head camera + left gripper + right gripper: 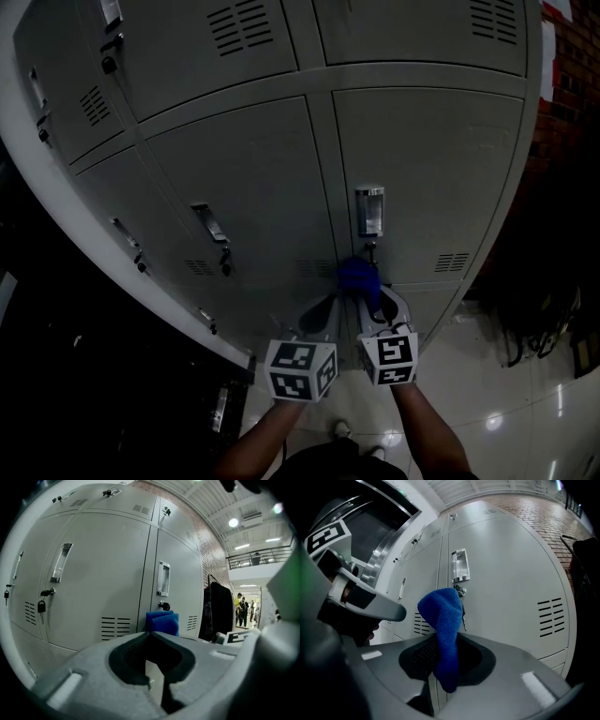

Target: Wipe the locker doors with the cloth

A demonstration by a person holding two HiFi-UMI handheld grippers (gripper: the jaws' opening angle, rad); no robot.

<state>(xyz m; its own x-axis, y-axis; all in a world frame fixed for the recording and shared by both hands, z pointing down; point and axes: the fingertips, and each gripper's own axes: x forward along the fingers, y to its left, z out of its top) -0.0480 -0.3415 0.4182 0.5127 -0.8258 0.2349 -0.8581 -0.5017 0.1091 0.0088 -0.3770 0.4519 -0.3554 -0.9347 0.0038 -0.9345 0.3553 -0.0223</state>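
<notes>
Right gripper (449, 639): jaws pinched tight on a blue terry cloth (443, 620), which stands folded up out of the tips close before a grey metal locker door (511, 573); whether it touches the door I cannot tell. Left gripper (151, 633), at the right one's 9 o'clock in the head view: jaws brought together, nothing between them. At the cloth's 12 o'clock, the door's chrome recessed handle (369, 211), a small key lock (371, 248) just under it.
</notes>
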